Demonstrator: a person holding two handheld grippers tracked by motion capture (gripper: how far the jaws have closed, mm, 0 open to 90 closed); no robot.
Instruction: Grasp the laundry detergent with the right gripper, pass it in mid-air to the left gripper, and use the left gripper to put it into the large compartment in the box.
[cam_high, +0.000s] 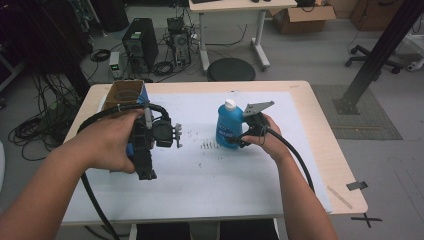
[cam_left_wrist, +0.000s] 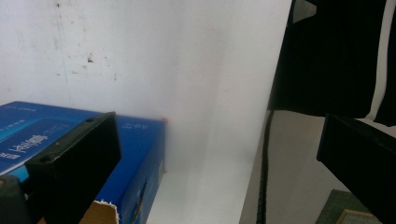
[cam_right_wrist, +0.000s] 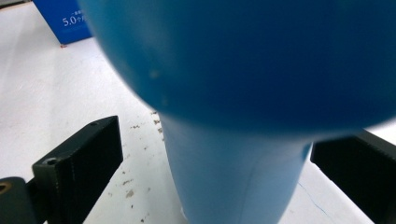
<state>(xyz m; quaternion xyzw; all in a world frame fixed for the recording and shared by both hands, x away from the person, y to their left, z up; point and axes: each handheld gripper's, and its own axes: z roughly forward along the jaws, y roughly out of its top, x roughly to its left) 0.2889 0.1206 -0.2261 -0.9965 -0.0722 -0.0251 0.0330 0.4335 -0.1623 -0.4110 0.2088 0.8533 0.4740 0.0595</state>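
Bottle between the right jaws, box beside the left

Seen from the high view, the blue bottle (cam_high: 227, 126) with its white cap stands upright just right of the frame's centre, on the white mat (cam_high: 210, 175) that covers the table (cam_high: 320, 135). The right gripper (cam_high: 243, 134) meets it from the right, its jaws around the bottle's lower part. At centre left the left gripper (cam_high: 148, 150) is held above the mat, and a blue cardboard box (cam_high: 126, 95) with its top open stands just behind it, toward the upper left.

Along the left gripper view, the jaws stand wide apart with nothing between them; one rises at lower left, the other at the right edge. The blue box (cam_left_wrist: 135, 154) lies at lower left, just beside the left-hand jaw; I cannot tell whether they touch.

Along the right gripper view, the bottle (cam_right_wrist: 233, 177) takes up the middle and top of the frame. The jaws are spread to either side of its narrower part, with a gap showing at the left jaw, so they do not clamp it. A corner of the box (cam_right_wrist: 65, 18) shows at upper left.
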